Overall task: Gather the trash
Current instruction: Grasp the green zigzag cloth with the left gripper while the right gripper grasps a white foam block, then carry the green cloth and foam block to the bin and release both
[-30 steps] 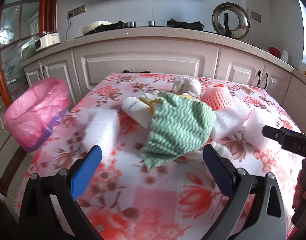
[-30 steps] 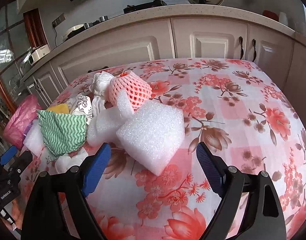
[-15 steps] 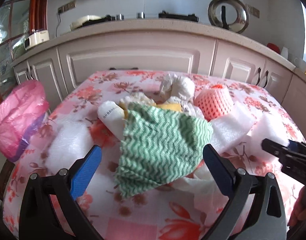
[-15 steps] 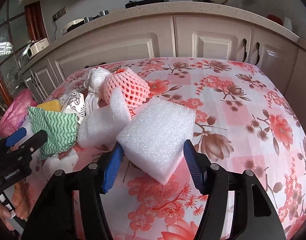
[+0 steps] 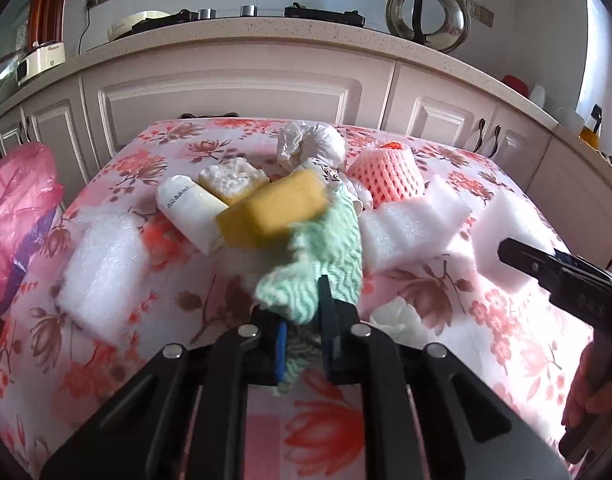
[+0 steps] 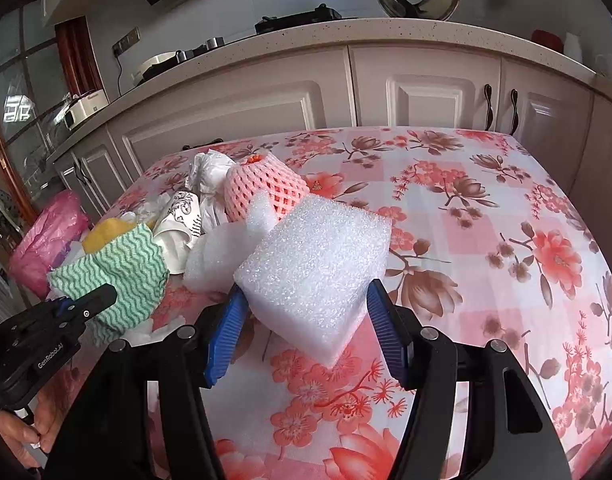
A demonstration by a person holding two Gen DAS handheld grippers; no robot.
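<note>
Kitchen setting: one table covered by a pink floral cloth, set before a run of cream cabinets under a speckled counter; one round metal lid is propped against the wall above the counter.

Trash on the table, counted:
- Green-and-white wavy cloth, one; bunched and clamped between the pads of the left gripper, whose jaws have just been closing and now stand almost together on the fabric
- White foam blocks, three: one foam block lifted at a tilt and squeezed between the blue pads of the right gripper, jaws about half apart and pressing on its two sides; one long foam piece lying beside the cloth; one left foam block lying apart near the table's left edge
- Yellow sponge, one, blurred, touching the cloth
- White bottle, one, on its side against the sponge
- Pale crumbly block, one, behind the sponge
- Pink foam fruit net, one, dome-shaped
- Knotted clear plastic bag, one
- Patterned paper cup, one, tipped over

Receptacle: one bin lined by a pink bag, standing off the table's left edge
</note>
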